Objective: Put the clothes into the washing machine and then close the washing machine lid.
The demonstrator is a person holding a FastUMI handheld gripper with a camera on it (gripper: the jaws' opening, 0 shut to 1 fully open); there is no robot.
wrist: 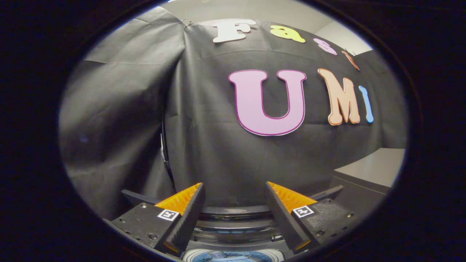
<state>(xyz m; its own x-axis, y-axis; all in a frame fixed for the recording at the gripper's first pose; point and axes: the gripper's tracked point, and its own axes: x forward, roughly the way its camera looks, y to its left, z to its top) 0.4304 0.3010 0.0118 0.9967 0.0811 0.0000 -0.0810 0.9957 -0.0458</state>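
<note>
My gripper (235, 189) is open, its two fingers spread wide with nothing between them, and it faces the booth's black cloth wall. Below and between the fingers lies the top of the washing machine (233, 222), with curved dark and grey bands of its rear rim. At the very bottom the round tub opening (233, 255) shows, with something bluish inside, too cut off to tell what it is. Whether the lid is up or down cannot be told.
A grey flat-topped box or cabinet (371, 167) stands to the right of the machine, beyond the right finger. The black cloth wall (127, 120) hangs close behind the machine, with a fold and a narrow gap in it left of the fingers.
</note>
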